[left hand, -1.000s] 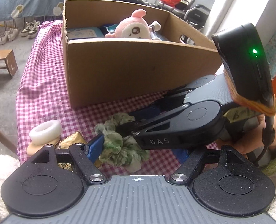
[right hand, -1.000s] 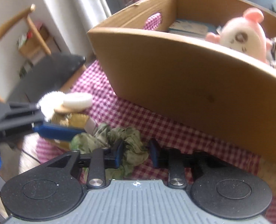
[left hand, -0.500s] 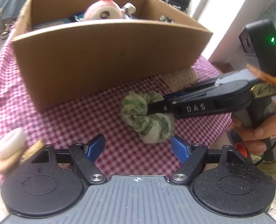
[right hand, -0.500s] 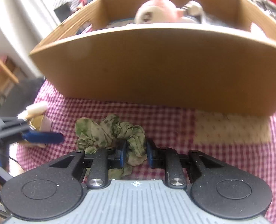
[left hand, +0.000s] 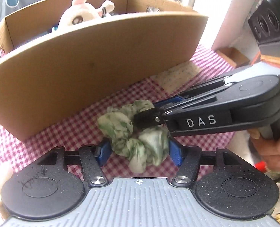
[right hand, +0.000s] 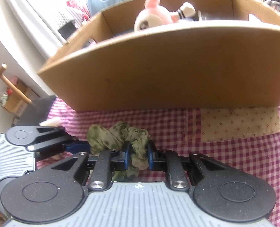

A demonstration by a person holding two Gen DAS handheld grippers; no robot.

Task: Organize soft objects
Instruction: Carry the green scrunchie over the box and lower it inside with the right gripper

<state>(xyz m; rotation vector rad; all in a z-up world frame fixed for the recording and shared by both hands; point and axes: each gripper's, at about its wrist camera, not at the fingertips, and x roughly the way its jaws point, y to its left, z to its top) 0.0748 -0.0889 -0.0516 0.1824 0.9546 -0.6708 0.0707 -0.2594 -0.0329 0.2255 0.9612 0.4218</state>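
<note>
A green scrunchie (right hand: 121,138) is pinched between the closed-in pads of the right gripper (right hand: 138,156), on the checked tablecloth (right hand: 225,151). The left gripper (left hand: 138,152) is spread wide around it. A cardboard box (right hand: 168,70) is seen at 12 o'clock, with a pink plush toy (right hand: 155,15) inside.

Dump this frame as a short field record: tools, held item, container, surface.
right tool: shut on the green mottled fabric scrunchie
left tool: open, blue pads on either side of the scrunchie's lower part, contact unclear
scrunchie position: in front of the open brown cardboard box, over the red-and-white checked tablecloth; whether lifted or resting cannot be told
box contents: pink-and-white plush toy; other items partly hidden
task state: scrunchie not yet in the box
</note>
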